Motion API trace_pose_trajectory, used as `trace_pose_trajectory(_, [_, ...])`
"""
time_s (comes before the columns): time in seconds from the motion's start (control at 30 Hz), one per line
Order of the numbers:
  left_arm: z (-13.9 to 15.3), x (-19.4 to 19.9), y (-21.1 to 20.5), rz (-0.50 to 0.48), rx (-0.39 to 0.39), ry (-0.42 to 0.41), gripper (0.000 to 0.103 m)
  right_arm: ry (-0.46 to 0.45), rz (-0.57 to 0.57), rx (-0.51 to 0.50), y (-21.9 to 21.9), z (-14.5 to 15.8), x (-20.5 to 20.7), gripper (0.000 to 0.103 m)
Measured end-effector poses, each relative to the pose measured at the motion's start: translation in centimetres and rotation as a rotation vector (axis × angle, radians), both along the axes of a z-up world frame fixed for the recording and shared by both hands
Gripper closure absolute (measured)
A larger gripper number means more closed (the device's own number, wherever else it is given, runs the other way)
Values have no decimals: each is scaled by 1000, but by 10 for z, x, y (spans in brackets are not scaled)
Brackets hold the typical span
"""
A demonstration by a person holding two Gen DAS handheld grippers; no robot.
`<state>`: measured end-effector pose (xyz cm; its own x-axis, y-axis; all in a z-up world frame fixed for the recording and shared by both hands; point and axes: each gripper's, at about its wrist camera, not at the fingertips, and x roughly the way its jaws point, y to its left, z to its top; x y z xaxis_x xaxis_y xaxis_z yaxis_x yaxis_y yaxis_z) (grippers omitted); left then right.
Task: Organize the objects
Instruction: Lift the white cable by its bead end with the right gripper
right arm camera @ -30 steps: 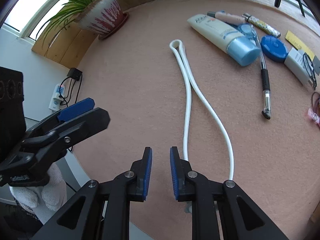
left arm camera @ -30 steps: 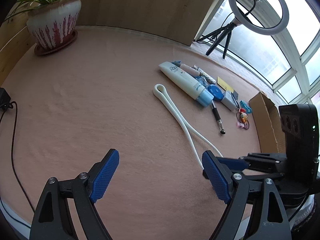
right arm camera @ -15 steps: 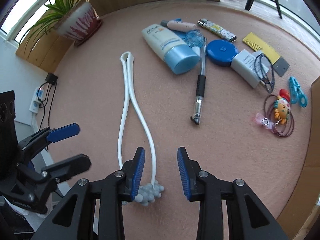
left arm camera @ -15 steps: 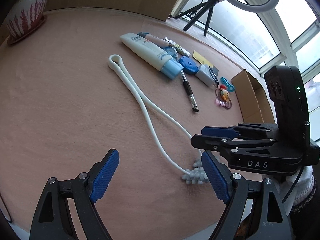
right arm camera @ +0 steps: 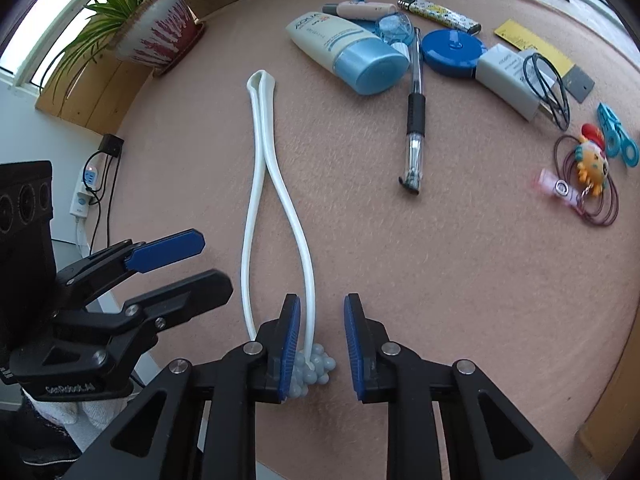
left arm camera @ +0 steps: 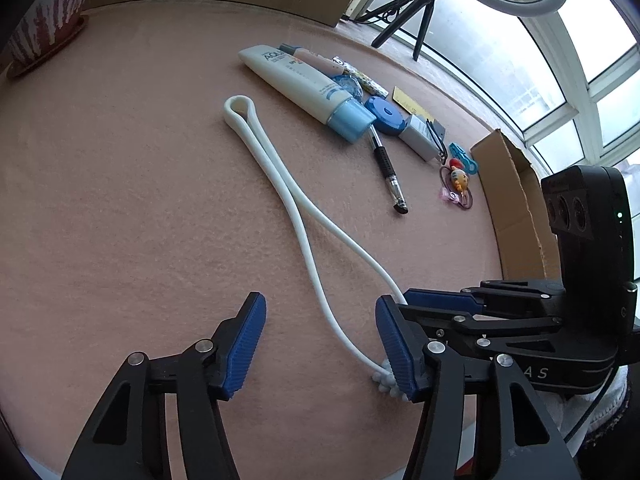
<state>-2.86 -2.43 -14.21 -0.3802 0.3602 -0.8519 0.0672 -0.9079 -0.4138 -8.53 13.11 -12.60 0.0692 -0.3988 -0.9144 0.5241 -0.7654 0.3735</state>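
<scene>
I am holding two grippers over the pink table (right arm camera: 460,248), and both have been coming down toward the long white loop (right arm camera: 276,184) with the bumpy balls (right arm camera: 316,366) at its near end.

My right gripper (right arm camera: 322,344) is now right at the balls. A moment ago its jaws were open wider; they have just been closing in. They are spread only a little now. The balls are sitting between them, touching the left pad, and the right pad is not touching yet. So I am not pinching the loop yet.

My left gripper (left arm camera: 320,344) has just been closing too. Its jaws were very wide before and are now about half spread. One white strand of the loop is lying on the table between them, nearer the right pad. No pad is pressing on it. The balls are peeking out just behind that right pad.

Nothing else is moving. The tube (right arm camera: 348,52), the pen (right arm camera: 414,120), the blue round case (right arm camera: 452,52) and the little toy on a string (right arm camera: 592,164) are lying far ahead of my jaws. The cardboard box (left arm camera: 516,200) is waiting off to the right.

I think this means I am getting ready to grab the loop first, with both grippers, and lift it toward the box.
</scene>
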Motion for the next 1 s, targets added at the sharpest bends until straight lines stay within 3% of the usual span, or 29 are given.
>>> trace_pose_trajectory(0.47, [-9, -13, 29, -84, -6, -12, 61, -29, -143, -26, 15, -4, 16, 86])
trace_pose_trajectory(0.8, [-10, -21, 42, -119, -11, -4, 66, -22, -178, -15, 21, -5, 22, 89])
trace_pose_trajectory(1.0, [-7, -21, 46, -128, -18, 6, 66, 67, -161, 52, 10, 2, 24, 89])
